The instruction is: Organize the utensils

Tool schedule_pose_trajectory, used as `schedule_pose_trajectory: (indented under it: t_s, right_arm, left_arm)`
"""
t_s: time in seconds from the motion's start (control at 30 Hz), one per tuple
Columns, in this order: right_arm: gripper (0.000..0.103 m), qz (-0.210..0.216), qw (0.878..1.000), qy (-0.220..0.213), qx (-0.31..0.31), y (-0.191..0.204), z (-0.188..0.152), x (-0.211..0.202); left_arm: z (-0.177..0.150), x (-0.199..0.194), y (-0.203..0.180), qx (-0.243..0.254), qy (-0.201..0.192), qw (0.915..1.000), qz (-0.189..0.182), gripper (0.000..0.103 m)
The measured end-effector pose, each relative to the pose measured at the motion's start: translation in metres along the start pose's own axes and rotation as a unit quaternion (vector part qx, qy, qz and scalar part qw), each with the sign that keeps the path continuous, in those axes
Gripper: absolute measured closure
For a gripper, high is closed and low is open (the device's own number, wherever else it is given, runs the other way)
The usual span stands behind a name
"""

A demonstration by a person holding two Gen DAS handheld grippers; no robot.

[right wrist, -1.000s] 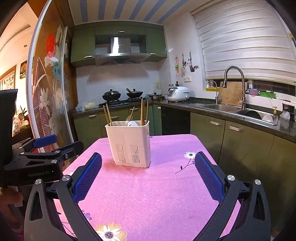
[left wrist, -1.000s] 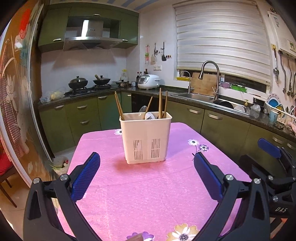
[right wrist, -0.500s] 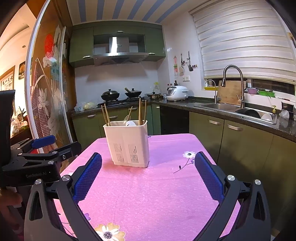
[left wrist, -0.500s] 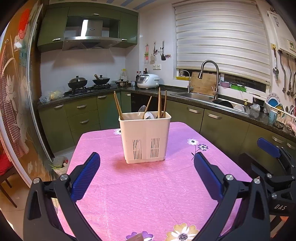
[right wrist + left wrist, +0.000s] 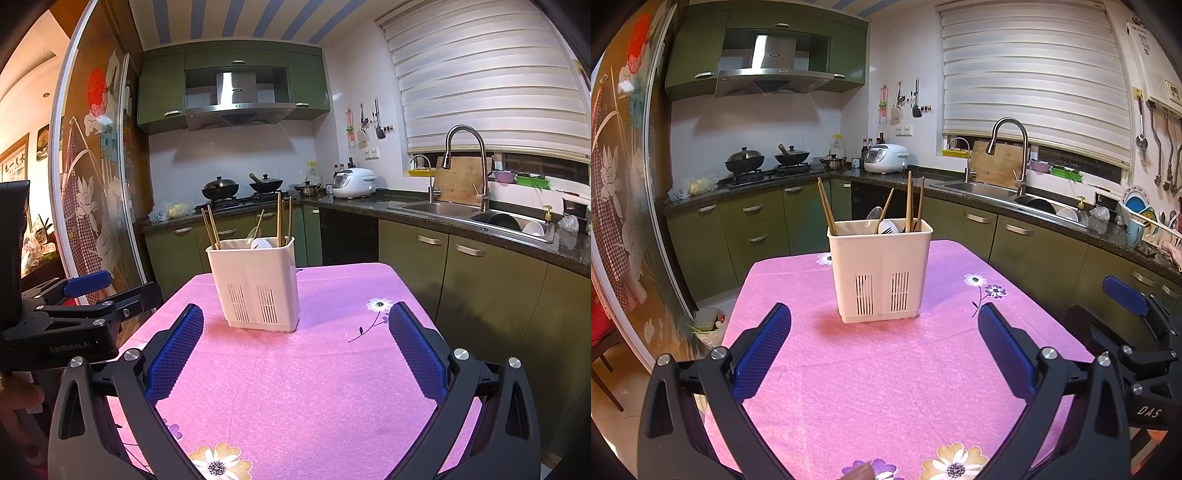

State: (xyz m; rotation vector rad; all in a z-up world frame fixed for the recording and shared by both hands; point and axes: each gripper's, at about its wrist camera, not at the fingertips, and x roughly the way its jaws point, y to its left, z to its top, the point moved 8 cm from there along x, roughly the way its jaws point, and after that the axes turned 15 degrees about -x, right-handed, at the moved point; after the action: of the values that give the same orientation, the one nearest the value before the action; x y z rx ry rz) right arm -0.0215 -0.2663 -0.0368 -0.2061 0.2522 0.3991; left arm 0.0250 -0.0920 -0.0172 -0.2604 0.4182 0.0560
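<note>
Fingers wide on both my left gripper (image 5: 884, 354) and right gripper (image 5: 295, 354), empty, short of the caddy (image 5: 880, 271) mid-desk (image 5: 886, 387). Chopsticks (image 5: 826, 210) and spoons (image 5: 882, 223) stand inside it; either sorting is due or it's finished.

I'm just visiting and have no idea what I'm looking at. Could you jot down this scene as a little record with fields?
place: home kitchen
surface: table under a pink flowered cloth
main item: cream utensil holder, upright on the cloth
contents: wooden chopsticks and a spoon, standing inside
left gripper: open, holding nothing, short of the holder
right gripper: open, holding nothing, short of the holder
background: sink, stove with pans
</note>
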Motion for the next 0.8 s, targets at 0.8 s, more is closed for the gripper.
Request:
schedule_pose_trajectory:
  t_s: [0.8]
  right_arm:
    - [0.004, 0.006, 1.000, 0.015, 0.007, -0.0014, -0.0097, 0.0086]
  left_arm:
    - [-0.0099, 0.0098, -0.0083, 0.014, 0.019, 0.9997, -0.001, 0.006]
